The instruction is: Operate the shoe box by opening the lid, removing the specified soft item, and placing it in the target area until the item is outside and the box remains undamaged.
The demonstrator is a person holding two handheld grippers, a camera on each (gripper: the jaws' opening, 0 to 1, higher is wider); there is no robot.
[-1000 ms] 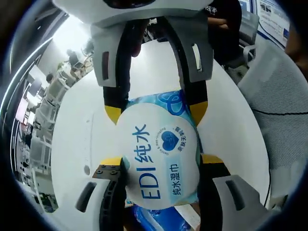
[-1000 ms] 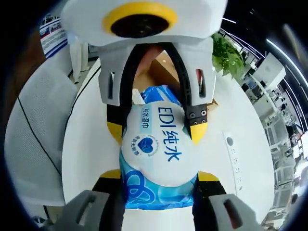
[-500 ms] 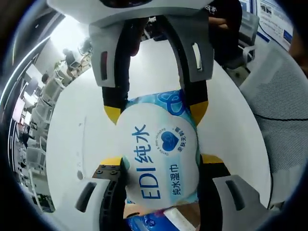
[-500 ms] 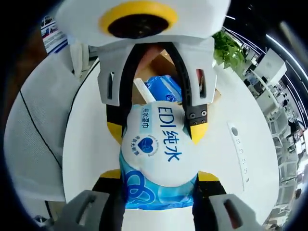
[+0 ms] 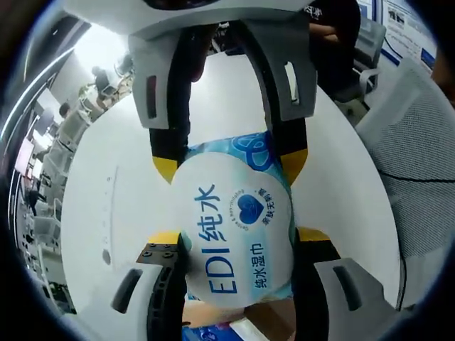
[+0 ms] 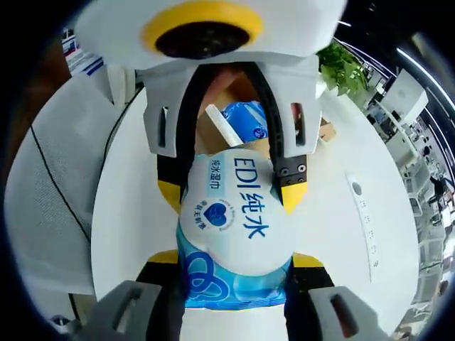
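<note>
1. Above the white desk [image 5: 106, 185], a blue and white wet wipes pack [image 5: 238, 234] hangs between the two grippers, one at each end of it.
2. Seen in the left gripper view, the left gripper [image 5: 238, 245] has its yellow-tipped jaws pressed against the sides of the pack, grasping it; the right gripper [image 5: 231, 167] comes in from the top of that view and clamps the far end.
3. Seen in the right gripper view, the right gripper [image 6: 234, 266] grasps the wet wipes pack [image 6: 231, 227] at its blue-patterned end, and the left gripper [image 6: 231, 192] reaches in from above to pinch the white-labelled end.
4. Behind the pack in the right gripper view sits the brown cardboard shoe box [image 6: 213, 131], with another blue packet [image 6: 245, 121] and a white strip showing inside it; the held pack is outside the box.
5. A white power strip [image 6: 362, 217] lies on the desk [image 6: 334, 234] to the right in that view, a green plant [image 6: 341, 71] stands beyond the desk's far edge, and a grey mesh chair [image 5: 419, 135] stands beside the desk in the left gripper view.
</note>
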